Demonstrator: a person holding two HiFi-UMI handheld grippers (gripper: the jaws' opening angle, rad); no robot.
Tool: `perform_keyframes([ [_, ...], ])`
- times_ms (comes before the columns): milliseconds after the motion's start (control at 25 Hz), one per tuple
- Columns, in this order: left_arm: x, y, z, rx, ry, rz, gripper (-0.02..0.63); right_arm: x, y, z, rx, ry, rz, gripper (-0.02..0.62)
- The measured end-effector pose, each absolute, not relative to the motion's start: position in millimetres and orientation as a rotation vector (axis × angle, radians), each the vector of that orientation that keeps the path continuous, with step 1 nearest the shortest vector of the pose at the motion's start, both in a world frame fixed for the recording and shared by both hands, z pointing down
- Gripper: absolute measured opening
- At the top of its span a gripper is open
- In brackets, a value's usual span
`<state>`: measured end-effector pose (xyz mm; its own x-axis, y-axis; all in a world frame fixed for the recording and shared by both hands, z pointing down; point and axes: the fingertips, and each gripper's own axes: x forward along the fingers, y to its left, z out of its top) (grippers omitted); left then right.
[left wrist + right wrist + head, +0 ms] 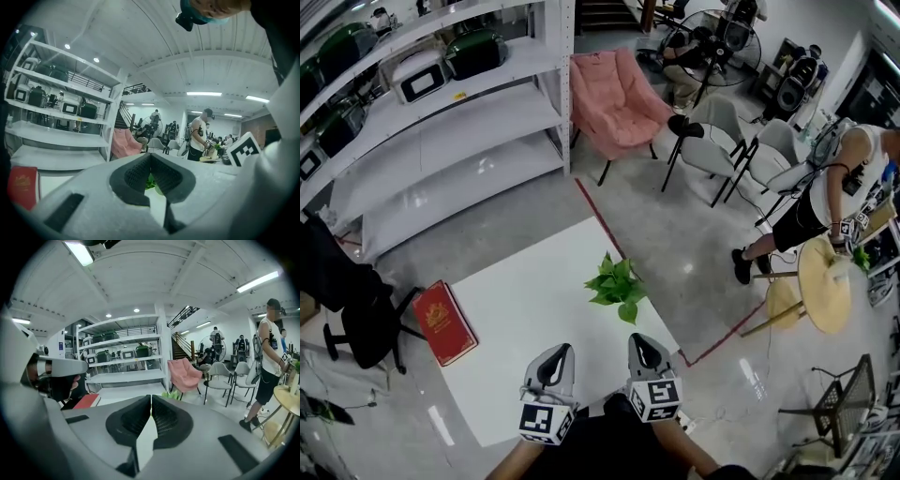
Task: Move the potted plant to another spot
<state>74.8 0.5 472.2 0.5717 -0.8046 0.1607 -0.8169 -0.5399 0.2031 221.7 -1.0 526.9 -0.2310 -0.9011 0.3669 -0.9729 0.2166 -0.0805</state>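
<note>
- Head view: the potted plant (pixel 617 288) stands near the white table's (pixel 516 309) far right edge, ahead of both grippers. The right gripper (pixel 643 349) is nearer than the left gripper (pixel 557 356).
- Left gripper view: jaws pinched together, empty, leaves peeking beyond.
- Right gripper view: jaws closed on nothing, plant straight ahead.
</note>
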Motion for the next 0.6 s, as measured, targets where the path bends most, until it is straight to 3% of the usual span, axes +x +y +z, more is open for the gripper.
perform_keyframes([
  [600, 109, 11, 476, 2.552, -1.367, 0.080, 0.017, 234, 22, 512, 1.730, -2.364, 0.406, 0.012],
])
